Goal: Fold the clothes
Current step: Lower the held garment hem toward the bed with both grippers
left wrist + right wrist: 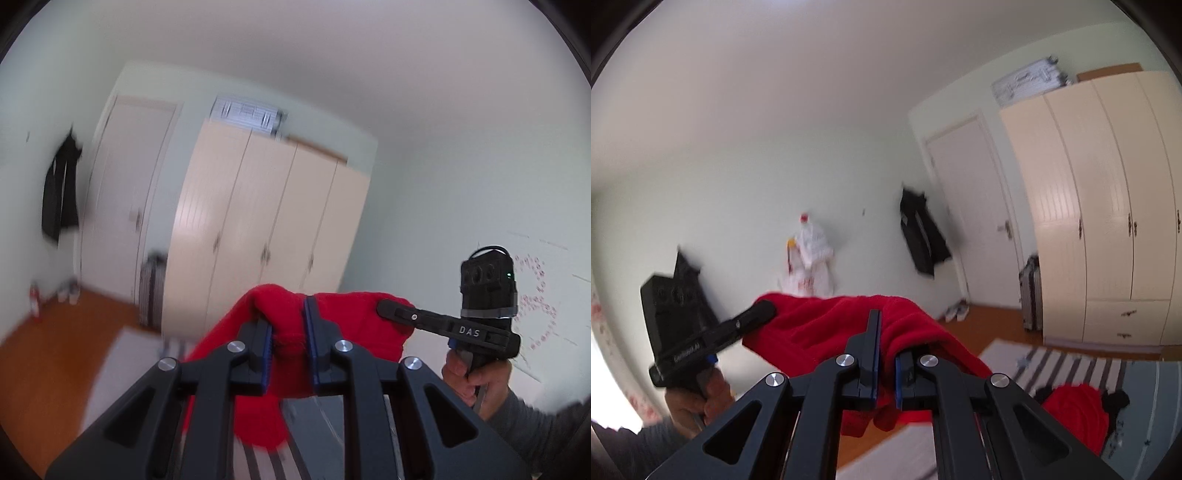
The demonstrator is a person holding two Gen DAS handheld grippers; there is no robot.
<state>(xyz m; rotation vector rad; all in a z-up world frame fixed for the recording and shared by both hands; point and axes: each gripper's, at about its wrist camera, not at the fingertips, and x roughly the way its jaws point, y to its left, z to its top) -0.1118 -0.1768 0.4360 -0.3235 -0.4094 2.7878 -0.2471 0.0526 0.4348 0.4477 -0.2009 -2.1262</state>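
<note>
Holding a red knitted fabric garment (343,314) aloft at lower centre of both views, the left hand-held gripper (288,332) and the right hand-held gripper (886,362) each stand clamped on its upper edge. Judged risk: uneven lowering could bunch the cloth, or thin pinches could slip free. A second red garment (1075,410) lies lower right on the striped bedding (1052,362).
</note>
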